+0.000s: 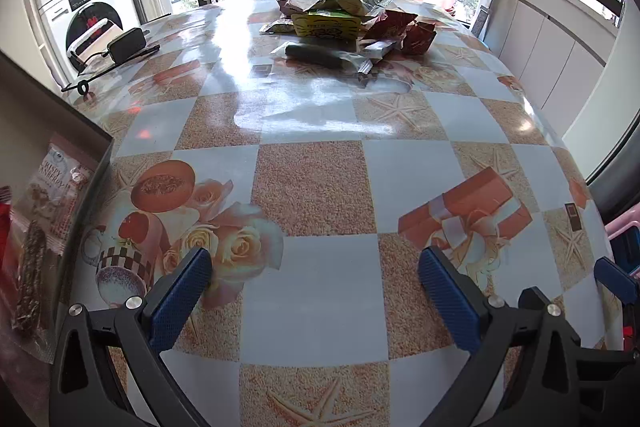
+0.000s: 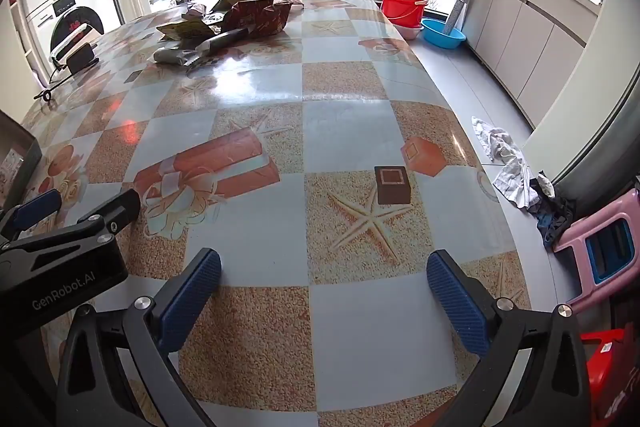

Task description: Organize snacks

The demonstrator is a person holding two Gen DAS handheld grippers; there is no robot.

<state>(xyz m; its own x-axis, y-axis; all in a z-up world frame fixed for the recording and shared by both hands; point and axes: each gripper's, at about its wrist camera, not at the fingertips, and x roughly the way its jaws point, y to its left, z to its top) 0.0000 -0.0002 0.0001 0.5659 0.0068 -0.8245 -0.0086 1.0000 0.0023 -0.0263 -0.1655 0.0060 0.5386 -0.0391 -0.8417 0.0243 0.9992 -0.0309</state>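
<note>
While both claws hang tilted down over the near end of the table (image 1: 312, 187), nothing sits between either pair of blue pads. Left gripper (image 1: 316, 291): jaws spread as wide as they go, empty, only checkered tablecloth showing in the gap. Right gripper (image 2: 324, 291): same, fully spread, holding nothing; it stands just beside the left one, nearer the table's right edge.

Snack pile (image 1: 340, 23) lies at the far end of the table, by the window, well apart from both claws. From the left wrist view it sits straight ahead and slightly right of the left gripper's gap; from the right wrist view the pile (image 2: 232, 23) is ahead and off to the left. Pile is a loose heap: a yellow packet (image 1: 326, 25), red-brown packets (image 1: 400, 27), a dark clear-wrapped packet (image 1: 320, 55) on the near side of the heap.

A dark-walled box (image 1: 102, 163) stands at the table's near left edge, just left of the left gripper. Inside it: a pale cranberry packet (image 1: 54, 183), a dark snack stick (image 1: 30, 275) in clear wrap, something red, mostly hidden.

A black charger with cable (image 1: 126, 43) lies on the table's far left side.
</note>
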